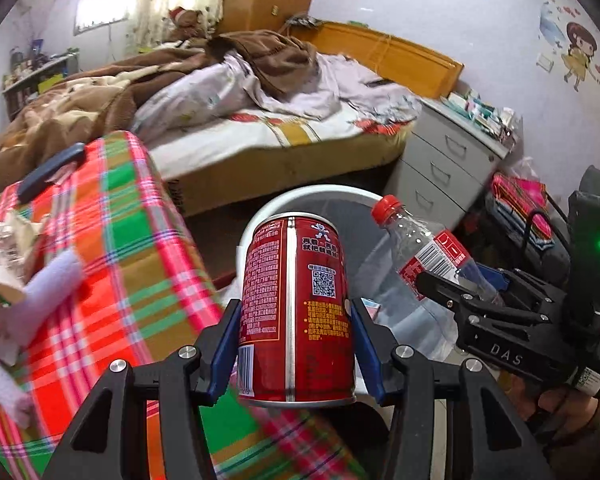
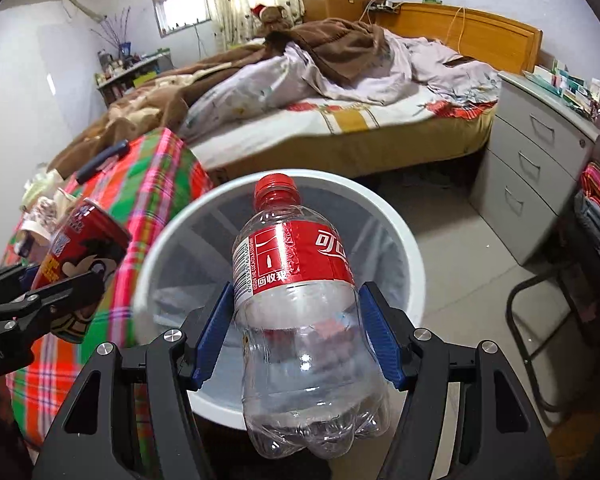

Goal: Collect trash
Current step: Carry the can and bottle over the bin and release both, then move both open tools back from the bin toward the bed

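Red soda can point(image 1: 298, 312) is clamped upright between my left claw point(image 1: 296, 344)'s blue pads, just past the edge of the plaid-covered table point(image 1: 132, 248). My right claw point(image 2: 298, 332) grips the empty clear plastic bottle point(image 2: 300, 320) around its belly, cap pointing away, right over the white trash bin point(image 2: 396, 232)'s open rim.

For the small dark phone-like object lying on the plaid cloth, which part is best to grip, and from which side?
Grip the dark flat object across its narrow width, near the middle, coming from above. It lies flat and long on the plaid cloth, so only its two long edges offer the fingers parallel faces.
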`<state>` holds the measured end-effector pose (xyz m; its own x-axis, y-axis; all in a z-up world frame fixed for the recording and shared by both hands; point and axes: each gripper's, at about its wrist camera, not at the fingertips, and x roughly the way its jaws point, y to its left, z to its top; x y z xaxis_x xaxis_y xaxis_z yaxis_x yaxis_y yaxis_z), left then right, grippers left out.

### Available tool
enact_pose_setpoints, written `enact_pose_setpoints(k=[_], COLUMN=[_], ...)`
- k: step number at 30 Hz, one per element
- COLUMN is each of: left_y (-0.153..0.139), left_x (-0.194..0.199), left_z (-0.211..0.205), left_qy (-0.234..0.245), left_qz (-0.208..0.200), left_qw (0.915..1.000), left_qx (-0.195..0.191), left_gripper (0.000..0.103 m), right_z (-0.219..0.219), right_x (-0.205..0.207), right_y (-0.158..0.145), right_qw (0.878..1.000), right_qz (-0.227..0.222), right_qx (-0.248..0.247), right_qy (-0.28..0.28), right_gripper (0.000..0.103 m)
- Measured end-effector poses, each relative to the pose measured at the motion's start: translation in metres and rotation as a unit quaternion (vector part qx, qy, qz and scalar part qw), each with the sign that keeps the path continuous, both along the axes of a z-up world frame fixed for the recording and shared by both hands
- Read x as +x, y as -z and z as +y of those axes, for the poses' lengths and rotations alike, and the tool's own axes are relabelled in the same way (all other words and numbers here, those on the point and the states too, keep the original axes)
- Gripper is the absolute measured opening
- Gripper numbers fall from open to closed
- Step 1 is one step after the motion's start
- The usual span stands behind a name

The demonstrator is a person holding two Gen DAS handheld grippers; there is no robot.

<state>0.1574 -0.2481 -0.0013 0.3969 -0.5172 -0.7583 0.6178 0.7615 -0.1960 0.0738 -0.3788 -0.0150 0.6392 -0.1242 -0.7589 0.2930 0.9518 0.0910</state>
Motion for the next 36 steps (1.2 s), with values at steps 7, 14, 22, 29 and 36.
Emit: enact_pose_setpoints(k=[7, 14, 22, 29, 36], left_y=[0.016, 0.014, 0.006, -0.004, -0.014], left_x=[0.008, 0.008, 0.005, -0.002, -0.009], left_z=[-0.031, -0.04, -0.031, -0.012, 0.009], left_qy=[0.015, 0.014, 0.002, -0.015, -0.033], left_qz=[0.02, 0.011, 0.003, -0.012, -0.028], left_qw=[0.9997, 0.9998, 1.0, 0.9998, 0.9991], left_qx=[0.006, 0.003, -0.002, -0.004, -0.007], left_gripper=[0.053, 0.065, 0.065, 0.065, 0.065], right_z=[-0.014, -0.02, -0.021, -0.014, -0.002], right_x=[-0.002, -0.001, -0.005, -0.009, -0.01], right_y=[0.005, 0.007, 0.004, -0.005, -0.012], right_qw=[1.0, 1.0, 1.0, 1.0, 1.0], right_qz=[0.018, 0.014, 0.001, -0.017, -0.027], right_qx=[-0.009, -0.009, 0.003, 0.003, 0.001], right_qy=[-0.012, -0.023, -0.017, -0.011, -0.016], right_gripper=[0.066, 0.066, 0.072, 0.072, 0.072])
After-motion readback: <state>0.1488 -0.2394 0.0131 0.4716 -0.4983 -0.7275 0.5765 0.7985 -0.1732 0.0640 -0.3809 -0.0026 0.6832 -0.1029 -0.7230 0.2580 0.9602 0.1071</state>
